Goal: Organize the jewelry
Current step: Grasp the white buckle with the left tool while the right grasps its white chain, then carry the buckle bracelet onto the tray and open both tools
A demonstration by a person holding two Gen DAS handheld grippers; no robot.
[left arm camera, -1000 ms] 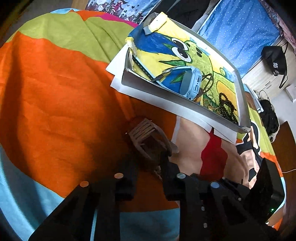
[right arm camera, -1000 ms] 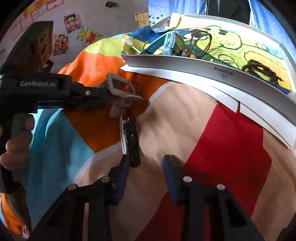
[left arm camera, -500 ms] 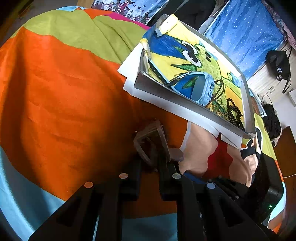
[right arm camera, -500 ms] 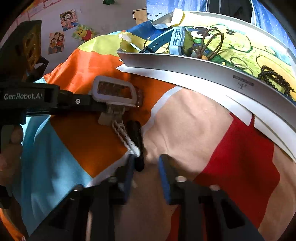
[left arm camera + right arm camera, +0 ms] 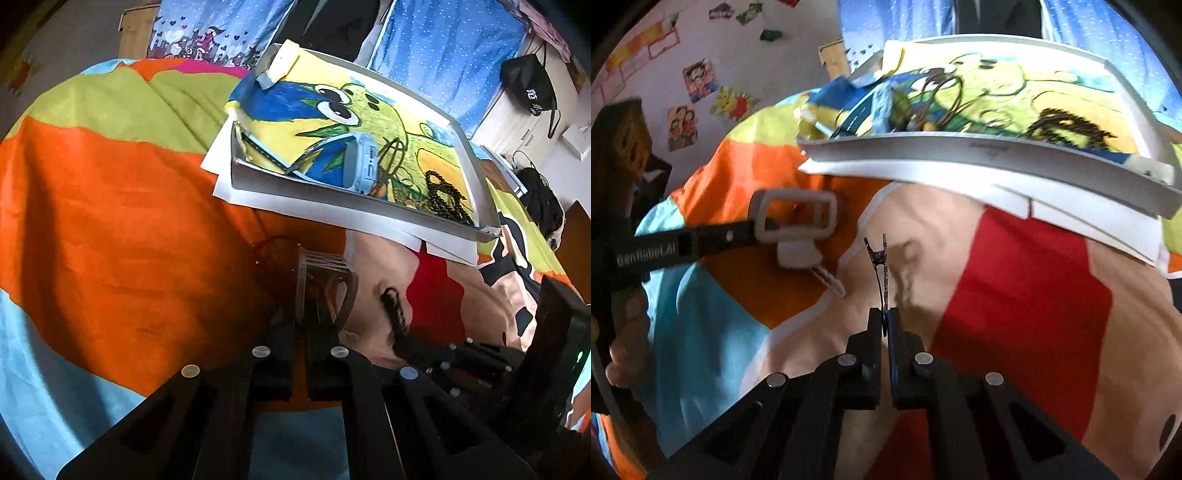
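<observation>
Pinching a black hair clip (image 5: pixel 881 273) edge-on, the right gripper (image 5: pixel 885 325) holds it above the bedspread (image 5: pixel 997 295), pointing to 12 o'clock. At 10 o'clock, the left gripper (image 5: pixel 304 325) clamps a white claw clip (image 5: pixel 796 219). The tray (image 5: pixel 979 155) sits beyond.

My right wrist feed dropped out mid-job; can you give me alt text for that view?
The right gripper is shut on a thin black hair clip, lifted edge-on above the colourful bedspread. To its left, the left gripper holds a white rectangular claw clip. Behind them a white tray holds a blue watch and black beads.
</observation>
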